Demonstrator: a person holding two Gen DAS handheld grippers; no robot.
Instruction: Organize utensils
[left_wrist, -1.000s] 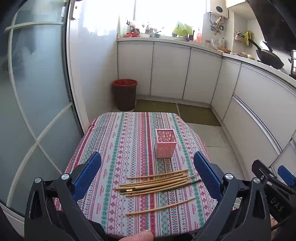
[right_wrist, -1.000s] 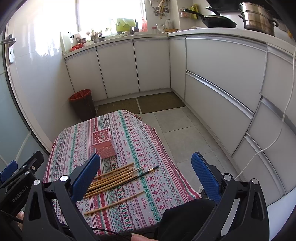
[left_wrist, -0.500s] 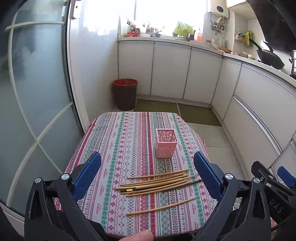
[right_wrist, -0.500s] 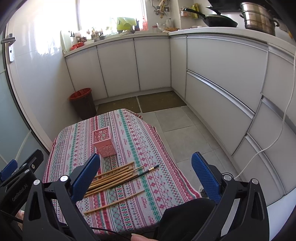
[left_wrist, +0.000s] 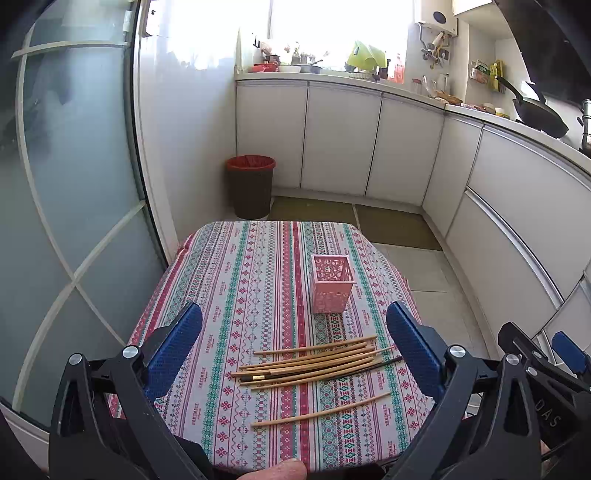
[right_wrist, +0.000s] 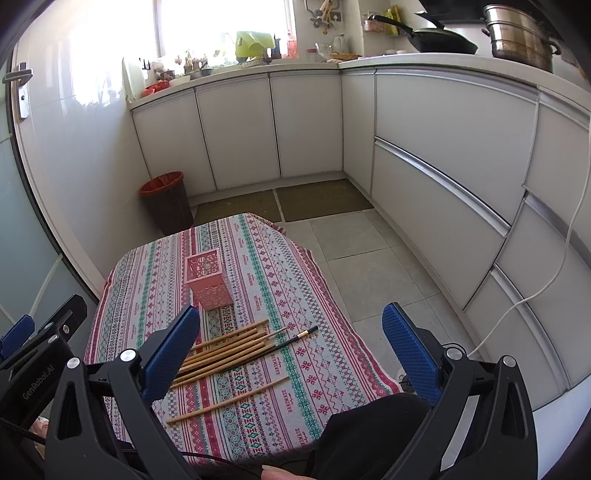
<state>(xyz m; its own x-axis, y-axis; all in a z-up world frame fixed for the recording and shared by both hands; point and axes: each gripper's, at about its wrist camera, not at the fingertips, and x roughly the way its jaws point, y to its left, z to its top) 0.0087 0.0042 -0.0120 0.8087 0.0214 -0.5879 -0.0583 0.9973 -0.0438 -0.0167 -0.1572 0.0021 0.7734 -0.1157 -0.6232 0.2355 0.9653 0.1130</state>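
A bundle of several wooden chopsticks (left_wrist: 314, 363) lies across the patterned tablecloth (left_wrist: 236, 280), with one dark chopstick among them. A single chopstick (left_wrist: 320, 410) lies apart, nearer to me. A pink perforated holder (left_wrist: 331, 283) stands upright behind them and looks empty. My left gripper (left_wrist: 293, 349) is open and empty, held above the near table edge. My right gripper (right_wrist: 290, 349) is open and empty to the right of the table. In the right wrist view the bundle (right_wrist: 231, 349), single chopstick (right_wrist: 227, 400) and holder (right_wrist: 208, 282) show at left.
A dark bin with a red liner (left_wrist: 251, 186) stands on the floor beyond the table. White kitchen cabinets (left_wrist: 340, 136) run along the back and right. A frosted glass door (left_wrist: 70, 192) is at the left. A white cable (right_wrist: 546, 280) hangs at the right.
Both grippers have drifted very slightly; the table contents have not moved and both grippers stay open.
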